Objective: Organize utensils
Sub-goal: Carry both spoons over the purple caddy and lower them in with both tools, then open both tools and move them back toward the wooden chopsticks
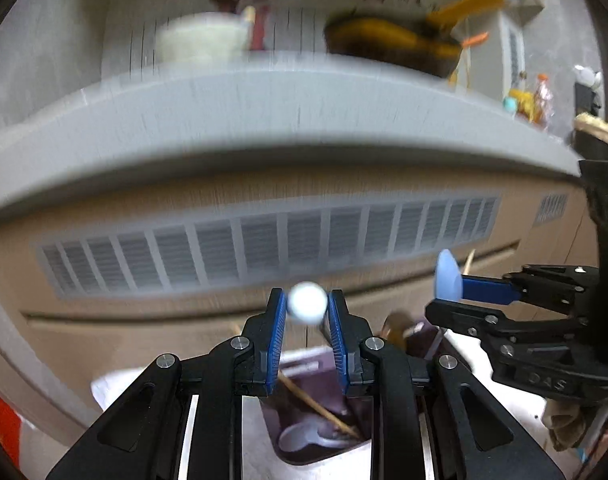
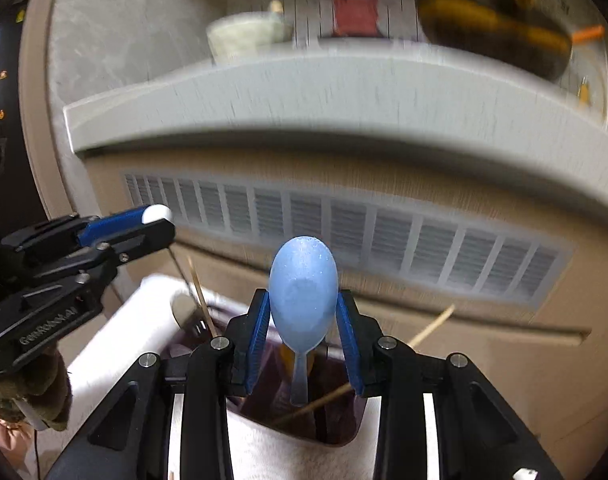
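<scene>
My left gripper is shut on a white spoon, of which only the rounded end shows between the blue pads. The right gripper is shut on a light blue spoon, bowl up and handle hanging down. Both are held above a dark purple utensil bin, which stands on a white cloth. In the left wrist view the right gripper and its blue spoon are at the right. In the right wrist view the left gripper with the white spoon is at the left.
The bin holds wooden chopsticks, another white spoon and a metal utensil. Behind it are a beige wall with a grey vent grille and a grey ledge bearing a pale bowl and a yellow pan.
</scene>
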Demonstrator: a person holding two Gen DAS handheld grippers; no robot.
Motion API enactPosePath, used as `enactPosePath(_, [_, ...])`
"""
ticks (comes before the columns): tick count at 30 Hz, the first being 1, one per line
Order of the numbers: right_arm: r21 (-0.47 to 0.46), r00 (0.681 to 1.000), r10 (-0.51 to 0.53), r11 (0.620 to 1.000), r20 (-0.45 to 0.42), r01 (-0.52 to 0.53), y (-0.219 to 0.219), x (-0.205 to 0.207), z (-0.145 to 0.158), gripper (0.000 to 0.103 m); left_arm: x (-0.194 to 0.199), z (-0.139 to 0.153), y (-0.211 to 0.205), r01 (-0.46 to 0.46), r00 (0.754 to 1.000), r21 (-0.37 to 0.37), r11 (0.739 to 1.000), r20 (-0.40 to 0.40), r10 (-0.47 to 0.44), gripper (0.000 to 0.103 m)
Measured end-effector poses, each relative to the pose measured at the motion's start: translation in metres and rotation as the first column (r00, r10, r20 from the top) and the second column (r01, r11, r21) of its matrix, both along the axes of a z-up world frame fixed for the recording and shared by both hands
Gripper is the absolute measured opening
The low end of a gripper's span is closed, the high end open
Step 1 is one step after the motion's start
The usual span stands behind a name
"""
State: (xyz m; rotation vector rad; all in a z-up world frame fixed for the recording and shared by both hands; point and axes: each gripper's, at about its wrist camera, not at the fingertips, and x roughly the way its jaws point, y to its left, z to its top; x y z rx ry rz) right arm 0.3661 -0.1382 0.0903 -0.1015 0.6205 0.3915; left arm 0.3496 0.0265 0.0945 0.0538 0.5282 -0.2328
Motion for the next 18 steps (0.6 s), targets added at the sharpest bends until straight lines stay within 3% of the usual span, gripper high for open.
enactPosePath(4, [-0.036, 0.995, 0.003, 0.999, -0.096, -0.006, 0.0, 0.008, -0.03, 0.036, 0.009, -0.022, -0.004, -0.023, 0.997, 0.008, 1.0, -0.067, 0.023, 0.027])
enactPosePath(6, [-0.041, 0.993, -0.02, 0.999, -0.113, 0.015, -0.005, 0.004, -0.038, 0.044, 0.002, -0.024, -0.007, -0.03, 0.998, 0.016, 0.999, -0.061, 0.03, 0.032])
enactPosePath(10, [-0.037, 0.993, -0.074, 0.997, -0.093, 0.07, -0.025, -0.023, -0.046, 0.051, -0.021, -0.02, -0.008, -0.038, 0.999, 0.043, 0.998, -0.028, 0.039, 0.046])
enactPosePath(15, [-0.083, 0.986, -0.153, 0.986, -0.074, 0.146, -0.049, -0.073, -0.058, 0.07, -0.052, -0.019, -0.015, -0.028, 0.999, 0.065, 0.997, -0.024, 0.029, 0.046])
enactPosePath(18, [-0.133, 0.977, -0.202, 0.972, -0.067, 0.192, -0.06, -0.102, -0.066, 0.083, -0.073, -0.02, -0.016, -0.03, 0.999, 0.07, 0.997, -0.023, 0.032, 0.053])
